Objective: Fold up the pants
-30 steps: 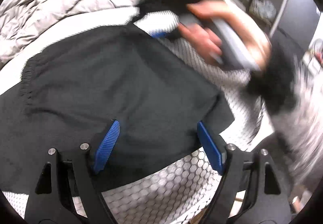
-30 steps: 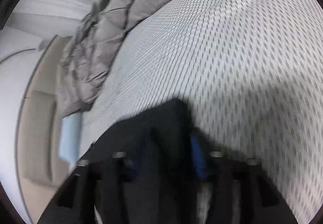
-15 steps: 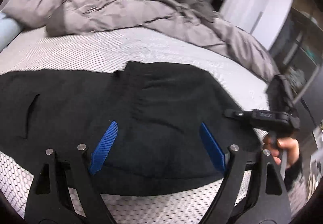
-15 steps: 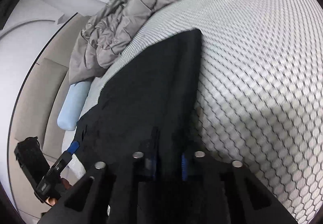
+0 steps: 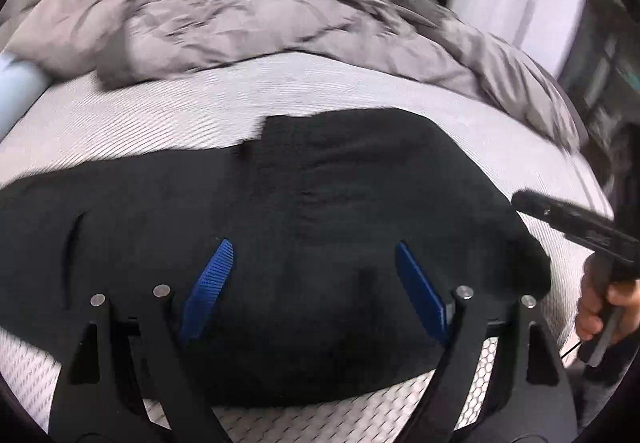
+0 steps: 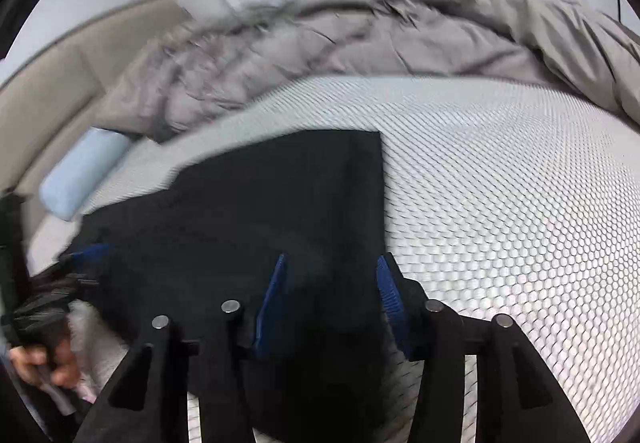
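The black pants (image 5: 320,211) are laid flat on the mattress (image 6: 500,203), doubled over into a broad, soft shape with one straight edge and a slit pocket seen toward the left. The matte cloth is set against the mattress's white honeycomb-textured cover. A rumpled grey quilt (image 5: 240,15) is heaped beyond, with a pale blue roll (image 6: 80,175) beside it. The left gripper (image 5: 316,291) is spread wide above the pants, gripping nothing. The right gripper (image 6: 332,295) is likewise parted, with nothing between its ribbed blue pads (image 6: 390,295).
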Available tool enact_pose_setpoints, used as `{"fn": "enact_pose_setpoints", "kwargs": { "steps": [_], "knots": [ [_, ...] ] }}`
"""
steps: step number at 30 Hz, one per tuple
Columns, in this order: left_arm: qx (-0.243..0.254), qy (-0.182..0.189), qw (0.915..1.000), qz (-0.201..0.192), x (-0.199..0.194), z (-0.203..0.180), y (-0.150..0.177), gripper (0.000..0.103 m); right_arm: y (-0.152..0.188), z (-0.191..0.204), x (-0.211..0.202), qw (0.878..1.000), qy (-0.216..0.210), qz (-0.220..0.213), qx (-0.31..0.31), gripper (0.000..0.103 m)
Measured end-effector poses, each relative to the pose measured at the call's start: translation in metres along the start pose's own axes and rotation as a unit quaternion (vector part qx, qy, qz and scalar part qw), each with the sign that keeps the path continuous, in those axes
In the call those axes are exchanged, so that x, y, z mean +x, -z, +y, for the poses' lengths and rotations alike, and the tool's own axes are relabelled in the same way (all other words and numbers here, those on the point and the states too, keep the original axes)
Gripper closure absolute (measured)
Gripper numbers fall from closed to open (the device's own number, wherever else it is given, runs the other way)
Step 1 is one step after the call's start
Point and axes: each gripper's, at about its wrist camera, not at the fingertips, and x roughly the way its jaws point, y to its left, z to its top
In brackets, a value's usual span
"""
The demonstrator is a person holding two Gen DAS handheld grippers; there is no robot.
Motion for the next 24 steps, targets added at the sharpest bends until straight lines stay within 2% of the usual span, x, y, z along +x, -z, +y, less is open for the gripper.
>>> {"fn": "enact_pose_setpoints", "kwargs": {
  "steps": [2, 4, 6, 7, 9, 10, 12, 14, 15, 16, 18, 20, 22, 23, 24],
  "knots": [
    [0.027, 0.004, 0.9995, 0.017, 0.013, -0.022, -0.002, 0.021, 0.007, 0.017, 0.003, 0.999, -0.027, 0.007, -0.016, 0.055],
    [0.049, 0.028, 0.9971, 0.051, 0.038, -0.035, -0.004, 0.022, 0.013, 0.033, 0.024, 0.998, -0.035, 0.032, -0.042, 0.055],
    [0.071, 0.021, 0.9946, 0.073, 0.051, -0.04, 0.0, 0.023, 0.024, 0.046, 0.051, 0.994, -0.031, 0.066, -0.079, 0.055],
    [0.089, 0.014, 0.9926, 0.082, 0.054, -0.041, 0.005, 0.024, 0.029, 0.05, 0.065, 0.99, -0.015, 0.087, -0.107, 0.055],
    [0.114, 0.003, 0.9888, 0.096, 0.054, -0.041, 0.013, 0.024, 0.034, 0.055, 0.068, 0.983, 0.01, 0.089, -0.162, 0.055],
    [0.122, 0.006, 0.9881, 0.094, 0.051, -0.04, 0.018, 0.024, 0.034, 0.056, 0.063, 0.978, 0.05, 0.089, -0.182, 0.055],
    [0.139, 0.005, 0.9863, 0.09, 0.043, -0.039, 0.028, 0.024, 0.033, 0.049, 0.05, 0.972, 0.111, 0.076, -0.191, 0.054],
    [0.148, -0.005, 0.9858, 0.079, 0.032, -0.037, 0.038, 0.024, 0.035, 0.038, 0.043, 0.967, 0.154, 0.075, -0.187, 0.045],
    [0.152, -0.013, 0.9853, 0.077, 0.028, -0.038, 0.04, 0.024, 0.034, 0.031, 0.041, 0.969, 0.15, 0.076, -0.179, 0.04],
    [0.14, -0.015, 0.9873, 0.073, 0.021, -0.037, 0.039, 0.024, 0.03, 0.028, 0.037, 0.974, 0.132, 0.071, -0.167, 0.04],
    [0.093, 0.015, 0.9936, 0.062, 0.0, -0.033, 0.032, 0.024, 0.02, 0.031, 0.03, 0.979, 0.124, 0.045, -0.156, 0.04],
    [0.063, 0.043, 0.9966, 0.031, -0.015, -0.031, 0.015, 0.024, 0.007, 0.036, 0.015, 0.984, 0.113, -0.005, -0.139, 0.04],
    [0.075, 0.046, 0.9959, 0.02, -0.013, -0.036, -0.003, 0.023, -0.002, 0.034, 0.011, 0.992, 0.064, -0.01, -0.108, 0.04],
    [0.086, 0.05, 0.9948, 0.023, -0.006, -0.04, -0.011, 0.023, -0.01, 0.036, 0.019, 0.996, 0.026, 0.001, -0.087, 0.04],
    [0.097, 0.061, 0.9929, 0.034, 0.007, -0.043, -0.018, 0.023, -0.014, 0.038, 0.026, 0.997, 0.008, 0.012, -0.076, 0.04]
  ]
}}
